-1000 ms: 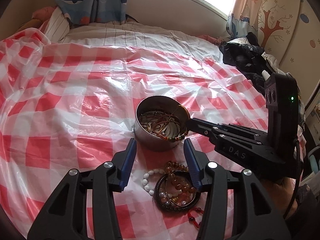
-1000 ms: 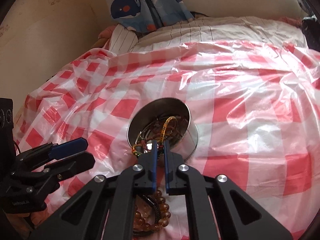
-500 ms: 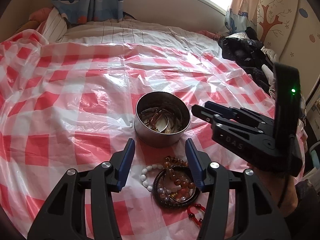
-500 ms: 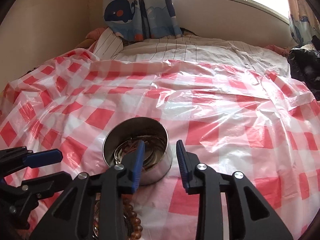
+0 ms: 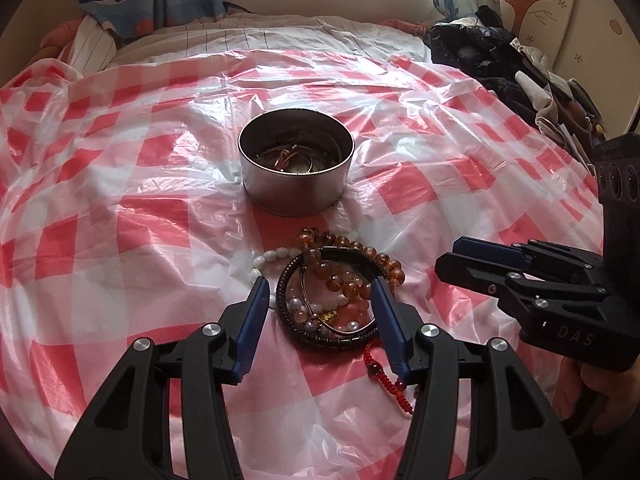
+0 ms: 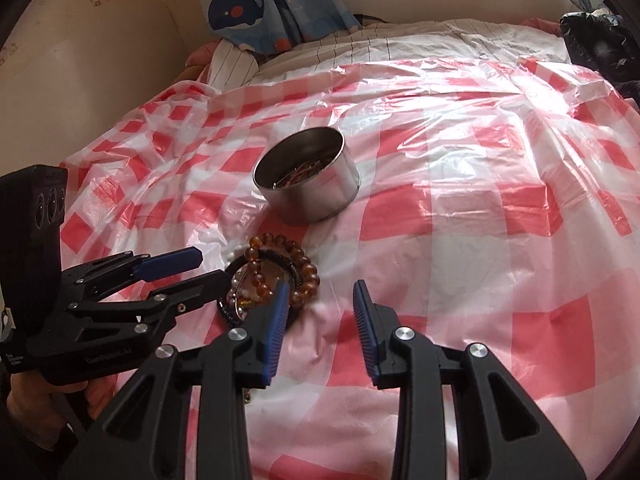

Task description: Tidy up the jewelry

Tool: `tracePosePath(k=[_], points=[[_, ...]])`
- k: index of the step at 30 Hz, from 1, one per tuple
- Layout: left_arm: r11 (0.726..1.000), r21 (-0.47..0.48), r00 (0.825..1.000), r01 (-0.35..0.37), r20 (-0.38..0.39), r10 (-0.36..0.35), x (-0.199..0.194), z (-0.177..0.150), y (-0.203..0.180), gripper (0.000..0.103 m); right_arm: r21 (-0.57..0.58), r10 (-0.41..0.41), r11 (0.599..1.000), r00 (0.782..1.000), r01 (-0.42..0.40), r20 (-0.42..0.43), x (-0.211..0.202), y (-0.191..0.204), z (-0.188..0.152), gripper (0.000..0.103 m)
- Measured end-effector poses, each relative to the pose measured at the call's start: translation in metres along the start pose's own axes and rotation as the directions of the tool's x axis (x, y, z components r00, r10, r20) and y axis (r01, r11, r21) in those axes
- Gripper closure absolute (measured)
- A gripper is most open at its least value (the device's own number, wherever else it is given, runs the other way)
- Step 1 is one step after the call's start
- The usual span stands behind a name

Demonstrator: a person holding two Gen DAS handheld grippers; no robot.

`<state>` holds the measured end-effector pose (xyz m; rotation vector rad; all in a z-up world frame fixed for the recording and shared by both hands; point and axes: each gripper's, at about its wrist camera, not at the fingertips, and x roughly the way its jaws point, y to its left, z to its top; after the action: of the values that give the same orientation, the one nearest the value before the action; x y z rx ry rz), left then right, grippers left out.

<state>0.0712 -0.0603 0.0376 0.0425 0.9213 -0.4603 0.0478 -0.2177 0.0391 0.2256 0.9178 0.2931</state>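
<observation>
Covering the bed [image 5: 280, 36], the red-and-white checked plastic sheet [image 5: 120, 184] is the biggest thing before me, crinkled and glossy. A dark heap of clothing [image 5: 492, 60] lies at its far right edge, and a whale-print curtain [image 6: 256, 4] hangs behind.

Next in size is the round metal tin [image 5: 296, 164], standing upright near the middle of the sheet with several thin bangles already lying inside it. Just this side of it, apart from its wall, sits the pile of bracelets [image 5: 328, 292]: an amber bead bracelet [image 5: 352, 264], a black corded band [image 5: 304, 328] ringing the heap, a white bead bracelet [image 5: 268, 258] at the left, and a red bead strand [image 5: 384, 376] trailing toward me.

My left gripper [image 5: 318, 300] is spread wide and empty, its blue pads straddling the pile from the near side. My right gripper [image 6: 320, 304] is likewise released and holds nothing, hovering just right of the pile over bare sheet.

I judge the step in hand to be picking the next piece from the heap for the tin. That calls for lowering one gripper onto a single bracelet, probably the amber one lying on top, and pinching its rim without dragging the tangled neighbours or snagging the plastic beneath.
</observation>
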Motion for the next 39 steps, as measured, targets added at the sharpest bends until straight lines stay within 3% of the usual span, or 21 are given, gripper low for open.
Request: tracePosePath(k=[9, 12, 14, 16, 18, 21, 28, 30, 33, 35, 37, 39], points=[[0.999, -0.039, 1.000, 0.016, -0.013, -0.016, 0.005, 0.002, 0.013, 0.053, 0.110, 0.115, 0.988, 0.991, -0.107, -0.068, 0.041, -0.009, 0.003, 0.070], [0.999, -0.041, 1.000, 0.011, -0.005, -0.012, 0.004, 0.005, 0.016, 0.053, 0.092, 0.119, 0.989, 0.992, -0.114, -0.050, 0.044, -0.002, 0.006, 0.083], [0.999, -0.039, 1.000, 0.017, 0.000, -0.017, 0.003, 0.007, 0.016, 0.053, 0.056, 0.086, 0.995, 0.996, -0.085, -0.023, 0.036, 0.002, 0.009, 0.087], [0.999, -0.038, 1.000, 0.018, -0.001, -0.018, 0.006, 0.008, 0.015, 0.053, 0.034, 0.041, 0.999, 0.999, -0.042, 0.025, 0.022, 0.002, 0.012, 0.103], [0.999, -0.029, 1.000, 0.024, -0.012, -0.025, 0.009, 0.008, 0.012, 0.053, 0.055, 0.016, 0.998, 0.997, -0.020, 0.073, 0.006, -0.008, 0.015, 0.102], [1.000, 0.013, 1.000, -0.001, -0.024, 0.001, 0.014, 0.004, 0.006, 0.053, 0.097, 0.006, 0.995, 0.997, -0.013, 0.076, 0.002, -0.024, 0.017, 0.102], [1.000, -0.025, 1.000, -0.007, -0.019, 0.006, 0.024, 0.005, 0.015, 0.054, 0.189, 0.134, 0.973, 0.991, -0.134, 0.012, 0.016, -0.033, 0.010, 0.102], [1.000, -0.029, 1.000, -0.010, -0.023, 0.009, 0.027, 0.006, 0.017, 0.065, 0.214, 0.159, 0.964, 0.987, -0.157, 0.005, 0.020, -0.034, 0.009, 0.102], [0.999, -0.033, 1.000, 0.000, -0.023, -0.001, 0.028, 0.005, 0.019, 0.068, 0.230, 0.192, 0.956, 0.981, -0.184, -0.014, 0.028, -0.031, 0.007, 0.102], [1.000, -0.024, 1.000, 0.005, -0.026, -0.006, 0.029, 0.005, 0.018, 0.068, 0.233, 0.195, 0.955, 0.980, -0.183, -0.028, 0.034, -0.028, 0.007, 0.099], [1.000, -0.004, 0.999, 0.001, -0.037, -0.001, 0.032, 0.004, 0.014, 0.068, 0.241, 0.208, 0.951, 0.977, -0.193, -0.038, 0.042, -0.026, 0.007, 0.055], [1.000, 0.005, 0.999, -0.017, -0.040, 0.017, 0.033, 0.003, 0.011, 0.068, 0.234, 0.214, 0.951, 0.976, -0.202, -0.028, 0.043, -0.021, 0.007, 0.057]])
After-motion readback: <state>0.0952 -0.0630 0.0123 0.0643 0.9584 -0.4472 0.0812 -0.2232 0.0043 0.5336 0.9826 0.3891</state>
